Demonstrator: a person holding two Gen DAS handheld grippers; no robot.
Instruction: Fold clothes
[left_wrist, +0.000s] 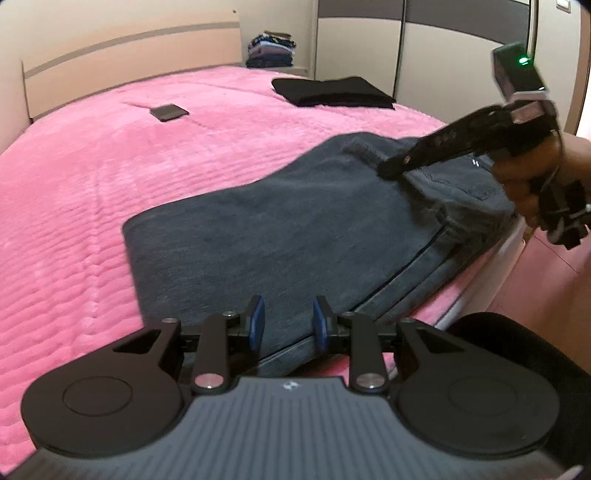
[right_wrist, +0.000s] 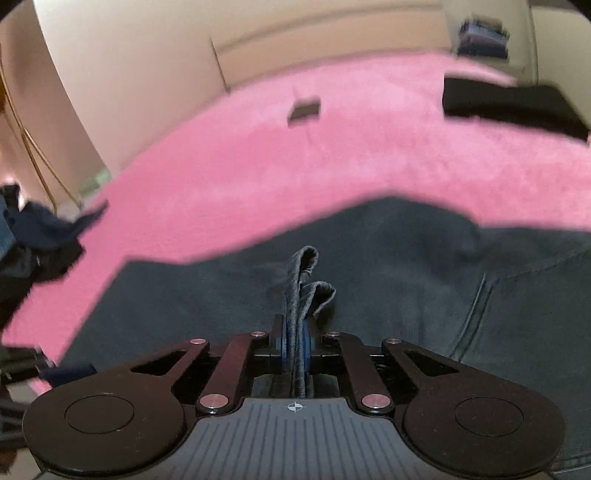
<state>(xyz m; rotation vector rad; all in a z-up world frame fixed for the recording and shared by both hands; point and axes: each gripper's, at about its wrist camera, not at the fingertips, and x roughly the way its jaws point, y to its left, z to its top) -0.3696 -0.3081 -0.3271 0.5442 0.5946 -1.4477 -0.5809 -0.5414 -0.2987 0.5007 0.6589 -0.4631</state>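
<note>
The left gripper (left_wrist: 289, 323) was held low over the near edge of the bed, its blue-padded fingers (left_wrist: 257, 322) parted with nothing between them. Directly beyond them lay the jeans (left_wrist: 295, 229), dark grey denim spread flat across the near right part of the pink bedspread (left_wrist: 110, 206), one side seam running toward the bed's edge. In the right wrist view, the right gripper (right_wrist: 294, 343) was clamped on a bunched fold of the jeans (right_wrist: 369, 266), the pinched fabric standing up between the pads. In the left wrist view, the same tool (left_wrist: 391, 168) was seen angled down onto the far end of the garment, held by a hand (left_wrist: 524, 184) at the right. The bedspread showed a ribbed, plush texture. Farther back on it, a small dark flat object (left_wrist: 169, 112) rested alone, well apart from a folded black garment (left_wrist: 332, 92) near the far right corner. Loose dark clothes (right_wrist: 33, 236) were heaped at the bed's left side. Behind the bed, a beige headboard (left_wrist: 129, 59) was seen, a stack of folded clothes (left_wrist: 271, 50) on a ledge beside it, and wardrobe doors (left_wrist: 369, 44) to the right.
</note>
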